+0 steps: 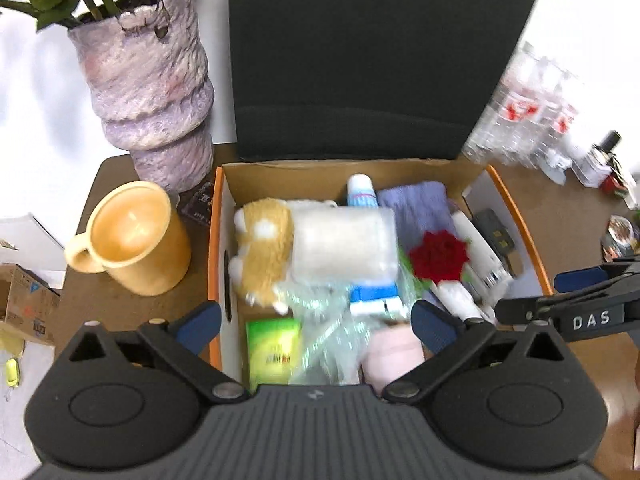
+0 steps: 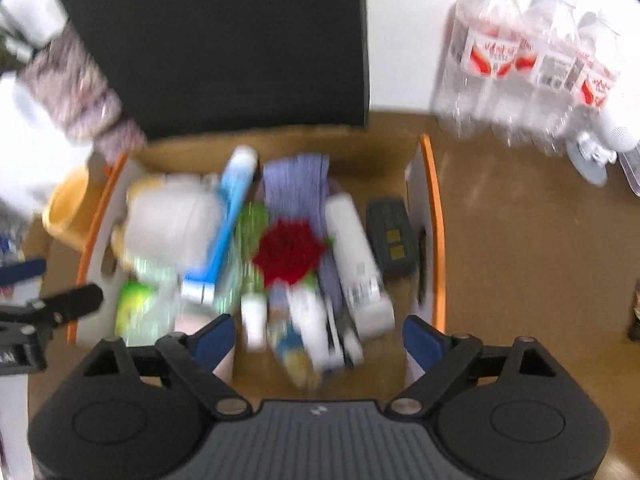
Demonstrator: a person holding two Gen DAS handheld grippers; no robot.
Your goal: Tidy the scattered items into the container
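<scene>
A yellow mug point(image 1: 134, 240) stands beside a mottled vase point(image 1: 154, 92) (holding flowers); shrink-wrapped water bottles point(image 2: 532, 64) sit apart.

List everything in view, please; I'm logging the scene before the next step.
box: one, orange-rimmed cardboard, centre, dark lid up
plush toy: one, tan and white, box's left side
red flower: one, box's middle
purple cloth: one, box's back
green packet: one, box's near corner
mug: one, yellow, left of box
vase: one, mottled purple, behind mug
water bottles: several, clear, right of box
left gripper: open, over box
right gripper: open, over box
</scene>
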